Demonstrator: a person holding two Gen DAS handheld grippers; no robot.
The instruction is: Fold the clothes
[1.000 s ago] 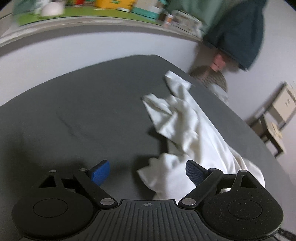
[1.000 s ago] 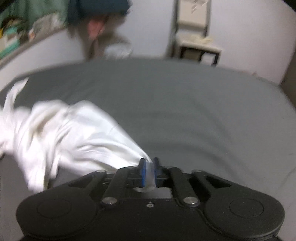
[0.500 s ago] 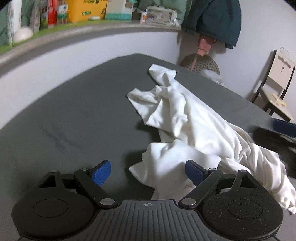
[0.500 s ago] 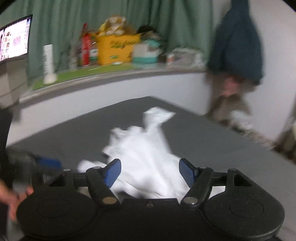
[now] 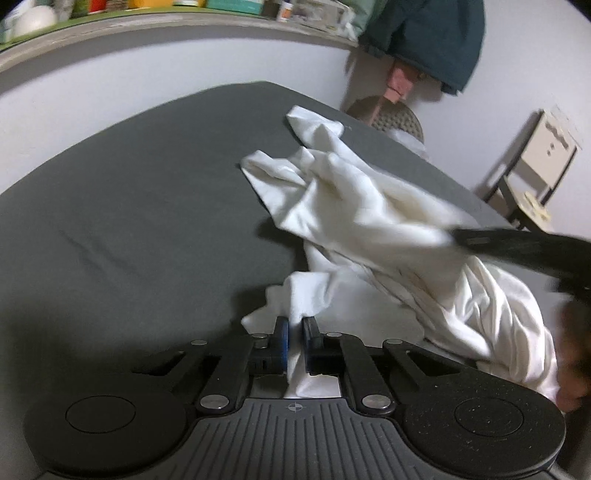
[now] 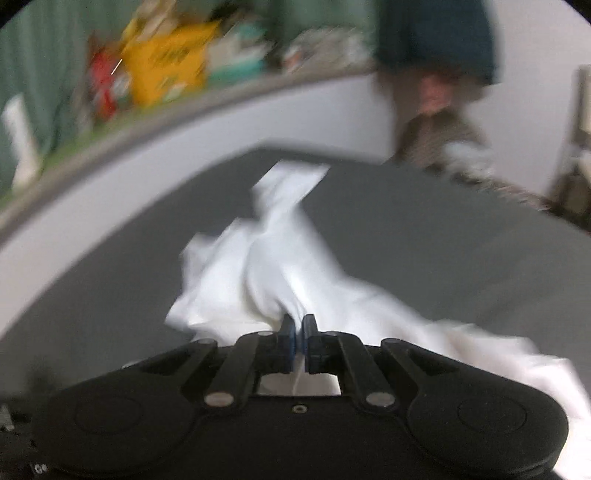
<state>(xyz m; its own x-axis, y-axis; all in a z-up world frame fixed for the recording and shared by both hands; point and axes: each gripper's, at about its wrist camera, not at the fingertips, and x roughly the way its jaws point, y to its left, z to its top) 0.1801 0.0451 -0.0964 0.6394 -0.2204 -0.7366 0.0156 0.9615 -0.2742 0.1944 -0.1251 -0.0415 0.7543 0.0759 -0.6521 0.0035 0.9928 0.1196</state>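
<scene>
A crumpled white garment (image 5: 369, 206) lies on the dark grey bed sheet (image 5: 129, 203). In the left wrist view my left gripper (image 5: 295, 332) is closing its jaws on the garment's near edge, and white cloth is pinched between the blue pads. The right gripper (image 5: 517, 243) comes in from the right as a dark blur and lifts a fold off the sheet. In the blurred right wrist view the right gripper (image 6: 298, 330) has its jaws closing tight on a bunch of the garment (image 6: 273, 258), with cloth between the pads.
A low wall with a cluttered shelf (image 5: 184, 14) borders the bed's far side. A dark jacket (image 5: 424, 37) hangs over a woven basket (image 5: 391, 118) at the far corner. A pale chair (image 5: 535, 177) stands to the right. A person's hand (image 5: 572, 332) shows at the right edge.
Both grippers stood open half a second ago and have now shut on the white garment. The right gripper swung across to the garment's middle and raised a fold.
</scene>
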